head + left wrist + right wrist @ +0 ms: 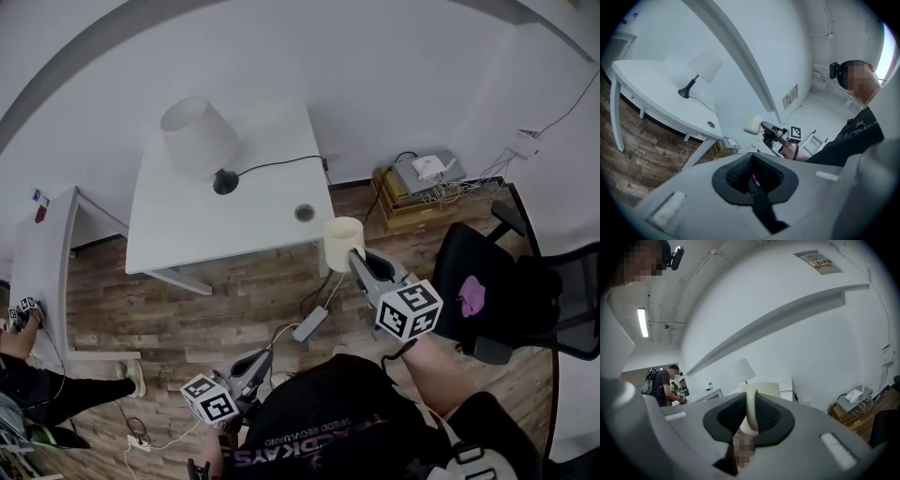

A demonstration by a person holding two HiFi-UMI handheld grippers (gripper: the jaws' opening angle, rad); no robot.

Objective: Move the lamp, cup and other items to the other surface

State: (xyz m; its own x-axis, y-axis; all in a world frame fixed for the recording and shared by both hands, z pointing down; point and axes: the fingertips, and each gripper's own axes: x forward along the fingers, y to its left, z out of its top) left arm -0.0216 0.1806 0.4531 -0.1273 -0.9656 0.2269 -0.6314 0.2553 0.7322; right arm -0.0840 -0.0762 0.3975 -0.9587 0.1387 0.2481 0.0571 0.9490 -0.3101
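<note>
A cream cup (343, 242) hangs in the air over the wooden floor, just off the front right corner of the white table (187, 234). My right gripper (354, 255) is shut on its handle (751, 411), which runs up between the pads, with the cup body (761, 390) beyond. The left gripper view shows the same cup (753, 125). On the table stand a lamp with a white shade (197, 139) and black base, and a small round item (305, 213). My left gripper (261, 359) is low near my body, its pads (736, 173) closed together with nothing clearly held.
A black office chair (525, 281) with a purple item (472, 295) stands at the right. A wooden crate with a router (417, 183) sits by the wall. A power strip (309, 325) and cables lie on the floor. Another white table (42, 253) and a person (28, 375) are at the left.
</note>
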